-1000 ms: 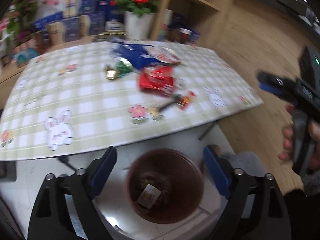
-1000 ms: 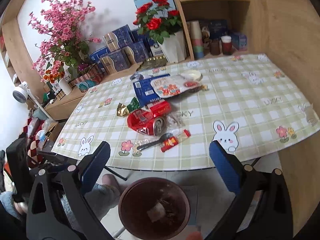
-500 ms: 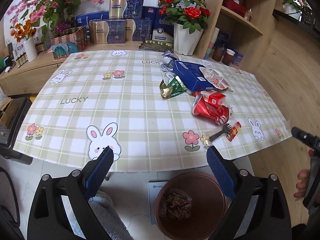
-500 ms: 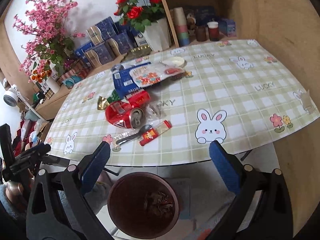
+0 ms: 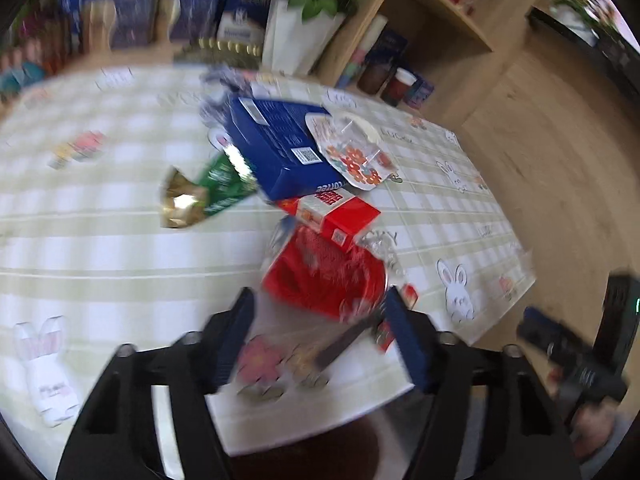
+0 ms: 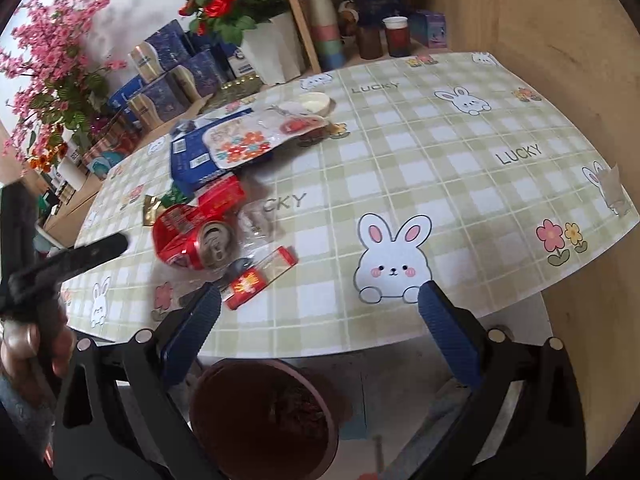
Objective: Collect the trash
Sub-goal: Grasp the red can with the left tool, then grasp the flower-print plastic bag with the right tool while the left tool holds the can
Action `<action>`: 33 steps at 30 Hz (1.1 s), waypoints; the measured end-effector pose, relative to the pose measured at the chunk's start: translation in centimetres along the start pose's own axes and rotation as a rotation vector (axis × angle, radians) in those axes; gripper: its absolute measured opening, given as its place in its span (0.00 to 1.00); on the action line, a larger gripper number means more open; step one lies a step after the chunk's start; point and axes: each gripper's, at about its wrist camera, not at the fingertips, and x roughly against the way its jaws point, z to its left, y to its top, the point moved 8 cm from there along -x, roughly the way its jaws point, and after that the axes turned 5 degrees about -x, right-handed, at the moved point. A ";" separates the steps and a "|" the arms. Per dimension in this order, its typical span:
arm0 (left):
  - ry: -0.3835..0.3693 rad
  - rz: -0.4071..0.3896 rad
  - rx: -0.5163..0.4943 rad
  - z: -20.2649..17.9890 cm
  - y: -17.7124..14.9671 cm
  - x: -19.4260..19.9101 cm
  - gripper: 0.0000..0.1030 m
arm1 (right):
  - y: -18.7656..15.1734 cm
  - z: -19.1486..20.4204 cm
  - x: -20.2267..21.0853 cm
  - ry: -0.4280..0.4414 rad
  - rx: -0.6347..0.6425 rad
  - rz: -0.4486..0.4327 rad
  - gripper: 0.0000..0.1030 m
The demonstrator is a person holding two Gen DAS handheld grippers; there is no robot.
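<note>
Trash lies in a heap on the checked tablecloth (image 6: 440, 184): a crushed red can (image 5: 324, 276) (image 6: 188, 240), a red box (image 5: 332, 208), a blue box (image 5: 276, 144), a green and gold wrapper (image 5: 204, 192), a flowered clear packet (image 6: 244, 144) and a wrapped spoon with a red sachet (image 6: 256, 276). My left gripper (image 5: 320, 332) hovers over the can's near end and the spoon wrapper. Its jaws are closing, and the pads touch nothing. My right gripper (image 6: 320, 332) stands open over the table's front edge with only cloth between its fingers. A brown bin (image 6: 264, 416) sits on the floor below.
A white vase of red roses (image 6: 272, 52), dark blue gift boxes (image 6: 172, 68) and pink blossoms (image 6: 48, 80) line the back. Cups (image 6: 396, 36) stand on a wooden shelf. A wooden wall (image 6: 560, 40) runs along the right. A small white dish (image 6: 316, 102) sits behind the heap.
The left gripper swung from above the bin up over the table to the red can, and its jaws narrowed. The right gripper moved closer to the table edge.
</note>
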 end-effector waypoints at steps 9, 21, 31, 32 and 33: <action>0.011 0.108 0.102 2.6 0.5 -6.6 0.55 | 1.1 -0.2 -3.0 0.059 -0.029 0.049 0.95; -0.019 0.006 0.168 5.1 0.7 -2.6 0.39 | 6.4 3.5 -9.3 0.289 -0.178 0.100 0.83; 0.075 -0.134 0.165 7.5 1.9 3.5 0.39 | 12.6 6.2 -17.0 0.319 -0.410 0.092 0.81; 0.081 -0.149 0.166 7.8 1.9 4.1 0.39 | 12.8 6.1 -17.6 0.318 -0.446 0.095 0.81; 0.087 -0.159 0.165 7.9 2.1 4.5 0.39 | 13.0 5.9 -18.4 0.317 -0.492 0.102 0.81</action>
